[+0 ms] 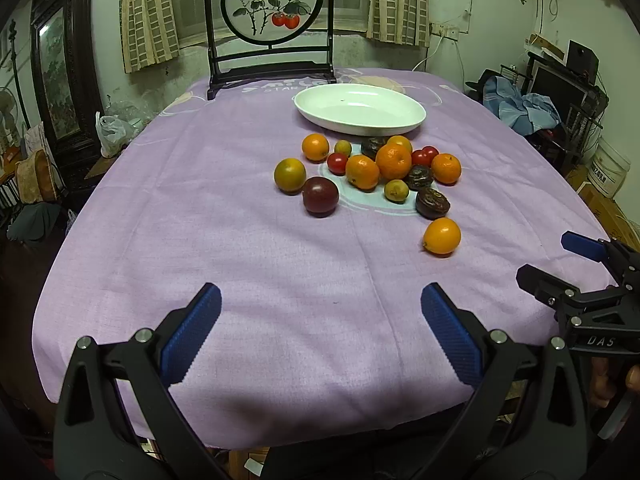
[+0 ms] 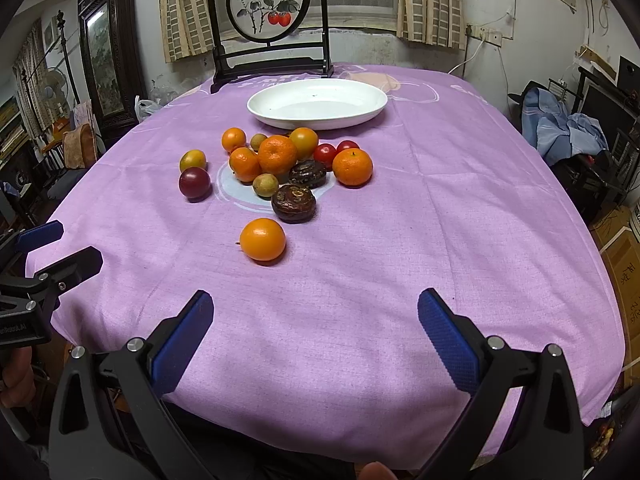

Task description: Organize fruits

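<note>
Tongs, left (image 1: 320, 312) and right (image 2: 316, 316), gape empty over woven lilac cloth (image 2: 360, 280) near round glossy fruits (image 2: 280, 164).

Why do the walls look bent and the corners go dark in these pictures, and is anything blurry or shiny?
Left wrist view: fisheye lens bows the room and tablecloth, corners black out, greenish cast; fruit stays sharp, and the white dish shows a soft sheen. Right wrist view: same bending and dark corners, warmer tint; the lone orange carries a small highlight and a soft shadow beneath.
</note>
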